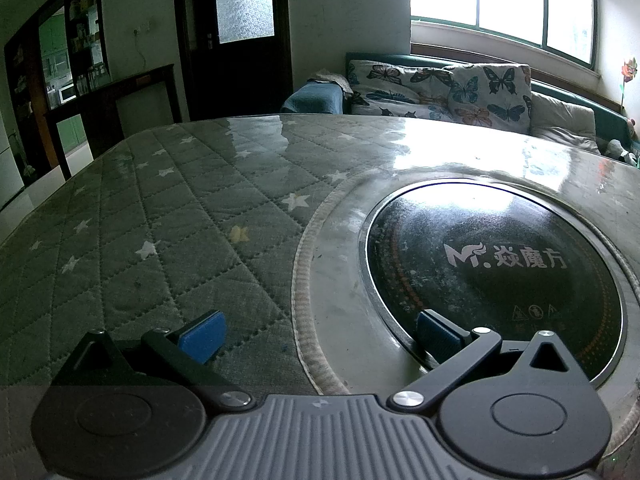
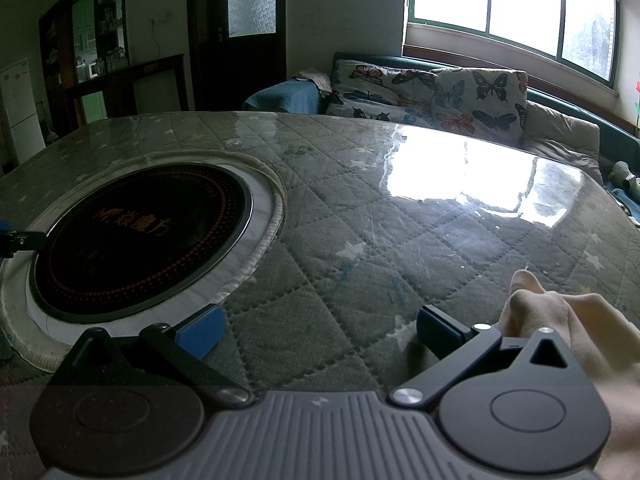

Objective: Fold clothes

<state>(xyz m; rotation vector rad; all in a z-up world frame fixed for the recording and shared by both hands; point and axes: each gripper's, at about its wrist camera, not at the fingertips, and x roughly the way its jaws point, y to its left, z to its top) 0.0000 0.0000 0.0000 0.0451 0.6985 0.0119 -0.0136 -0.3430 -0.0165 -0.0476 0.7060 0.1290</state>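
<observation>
My left gripper [image 1: 318, 336] is open and empty, low over the quilted table cover [image 1: 180, 208] at the edge of the round black cooktop [image 1: 496, 276]. My right gripper [image 2: 318, 332] is open and empty over the quilted cover [image 2: 400, 240]. A pale cream garment [image 2: 560, 320] lies bunched at the right edge of the right wrist view, just beyond the right finger [image 2: 438, 330]; I cannot tell if it touches the finger. The left gripper's finger tip [image 2: 12, 240] shows at the far left of the right wrist view.
The cooktop [image 2: 136, 236] sits in a round cut-out of the star-patterned cover under clear plastic. Beyond the table stands a sofa with butterfly cushions [image 1: 440, 88] under a bright window [image 1: 500, 4]. A dark door [image 1: 236, 32] and shelves [image 1: 72, 52] are at back left.
</observation>
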